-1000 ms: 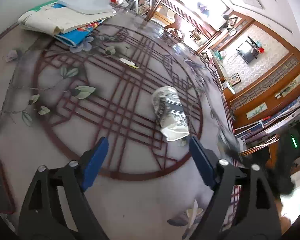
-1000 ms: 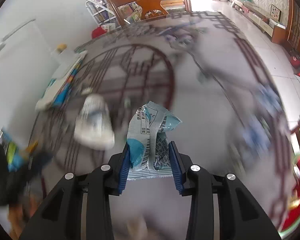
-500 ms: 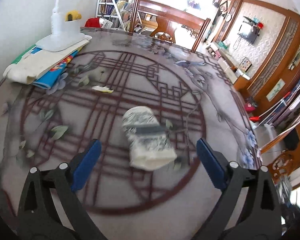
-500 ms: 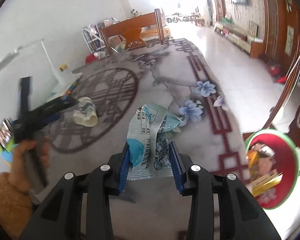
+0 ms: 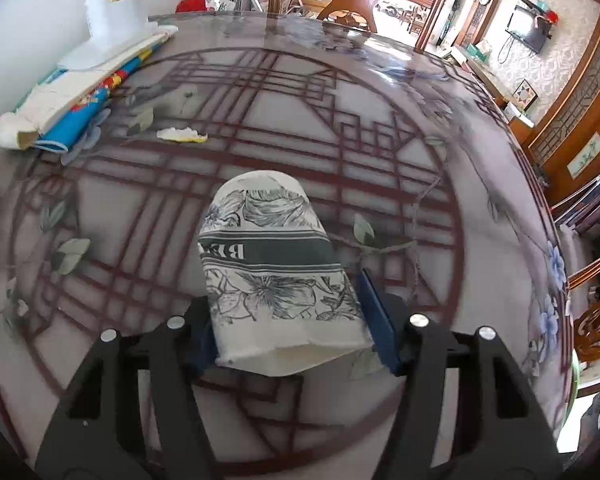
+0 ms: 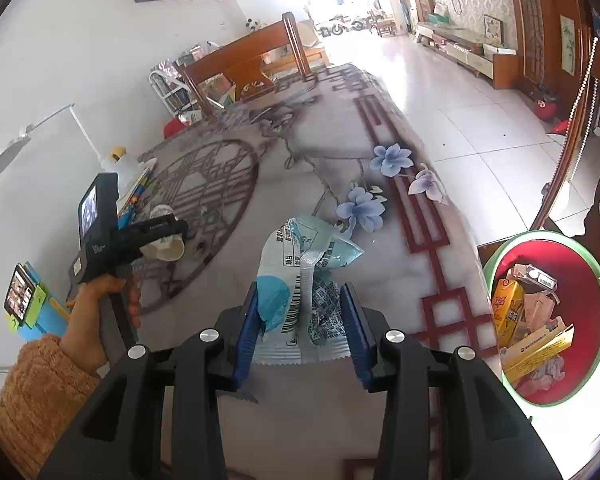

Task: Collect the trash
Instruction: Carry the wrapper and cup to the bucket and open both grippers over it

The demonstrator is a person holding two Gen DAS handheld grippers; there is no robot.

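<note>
The left gripper (image 5: 290, 332) is closing around the paper cup (image 5: 276, 276); overclosing may crush it. The right gripper (image 6: 302, 330), easing open on the wrapper (image 6: 304, 280), may drop it short of the bin (image 6: 500, 258) at 3 o'clock.

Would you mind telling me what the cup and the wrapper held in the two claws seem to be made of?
Cup: apparently paper, matte, printed with grey flowers, its open rim squashed flat. Wrapper: likely thin plastic film, glossy and creased, with a zigzag-cut sealed edge.

Patterned table (image 5: 440, 168): paper cup (image 5: 276, 264) on side, books (image 5: 80, 92), white scrap (image 5: 182, 135).
</note>
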